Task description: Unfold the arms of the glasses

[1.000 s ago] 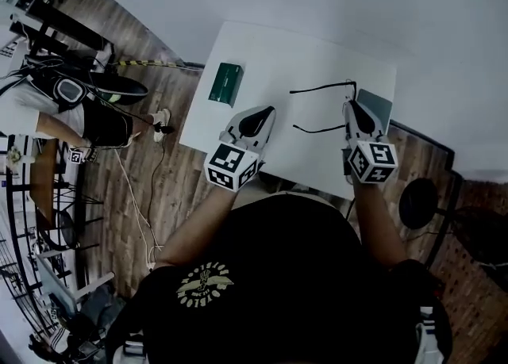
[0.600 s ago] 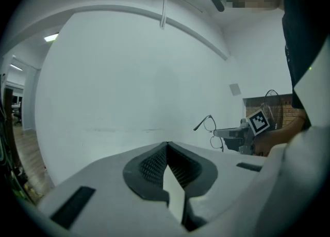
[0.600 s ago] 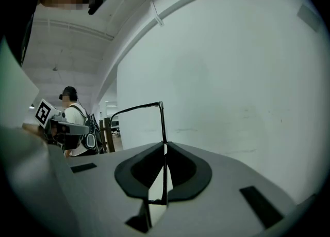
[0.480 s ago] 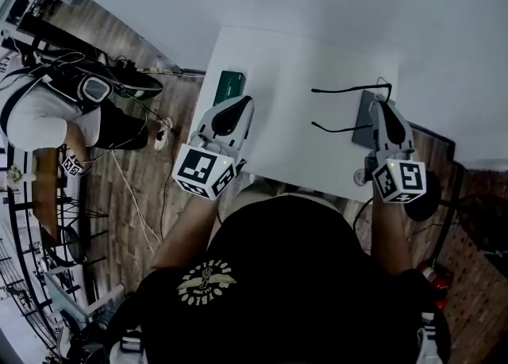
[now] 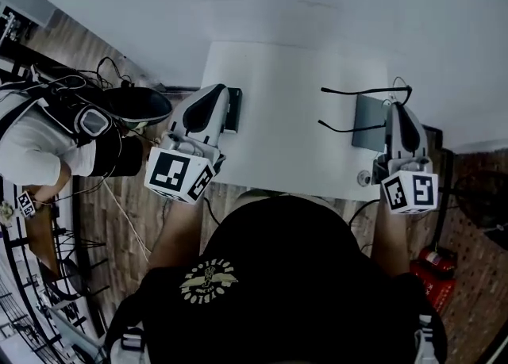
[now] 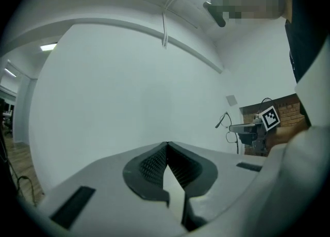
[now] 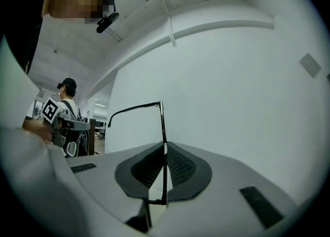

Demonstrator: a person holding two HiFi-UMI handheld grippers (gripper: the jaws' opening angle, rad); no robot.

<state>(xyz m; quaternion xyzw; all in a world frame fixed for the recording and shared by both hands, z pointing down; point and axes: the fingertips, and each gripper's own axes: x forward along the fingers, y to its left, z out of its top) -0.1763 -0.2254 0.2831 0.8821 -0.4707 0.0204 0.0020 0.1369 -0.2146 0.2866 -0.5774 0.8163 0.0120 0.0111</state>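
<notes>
A white desk (image 5: 286,124) fills the head view, set against a pale wall. Over its right end the right gripper (image 5: 395,107) has its jaws clamped on the front of the glasses (image 5: 357,90), both thin arms stretched out toward the left gripper (image 5: 217,91), whose jaws meet on nothing. Only the right gripper view shows the rim pinched edge-on between the pads. A grey flat case (image 5: 367,134) lies below the glasses, its contents unseen. A dark box (image 5: 232,110) sits half hidden behind the left gripper.
</notes>
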